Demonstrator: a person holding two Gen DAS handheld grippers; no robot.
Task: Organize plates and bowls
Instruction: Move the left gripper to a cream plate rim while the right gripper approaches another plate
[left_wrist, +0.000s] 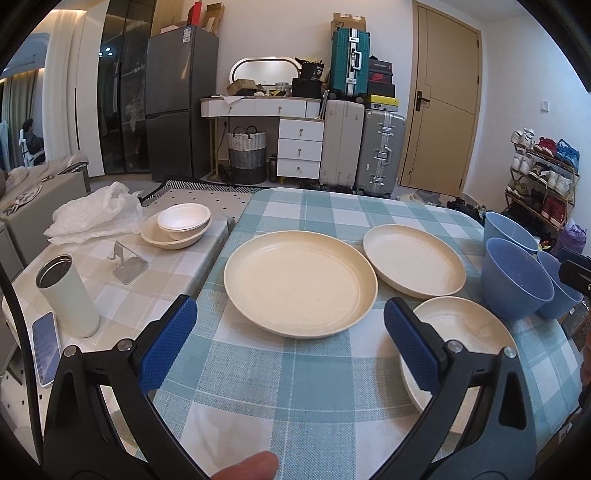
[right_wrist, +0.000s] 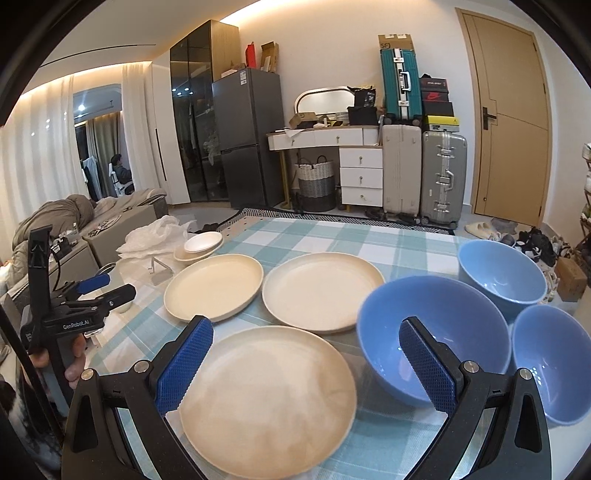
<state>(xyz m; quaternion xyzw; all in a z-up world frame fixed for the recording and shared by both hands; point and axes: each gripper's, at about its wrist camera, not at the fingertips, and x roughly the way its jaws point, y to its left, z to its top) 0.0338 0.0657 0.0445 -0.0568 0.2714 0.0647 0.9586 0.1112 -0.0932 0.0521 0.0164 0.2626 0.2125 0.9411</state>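
Three cream plates lie apart on the checked tablecloth: a left plate (left_wrist: 299, 282) (right_wrist: 214, 286), a far plate (left_wrist: 413, 260) (right_wrist: 323, 291) and a near plate (left_wrist: 465, 332) (right_wrist: 267, 397). Three blue bowls stand at the right: a middle bowl (left_wrist: 517, 282) (right_wrist: 434, 336), a far bowl (left_wrist: 508, 230) (right_wrist: 502, 275) and a near-right bowl (right_wrist: 554, 362). My left gripper (left_wrist: 290, 315) is open and empty, just short of the left plate. My right gripper (right_wrist: 306, 343) is open and empty above the near plate and the middle bowl's rim.
A side table (left_wrist: 166, 273) at the left holds stacked white bowls (left_wrist: 177, 227), a plastic bag (left_wrist: 96, 216), a metal phone stand (left_wrist: 127, 262), a white tumbler (left_wrist: 68, 295) and a phone (left_wrist: 46, 343). Suitcases, a dresser and a shoe rack stand beyond the table.
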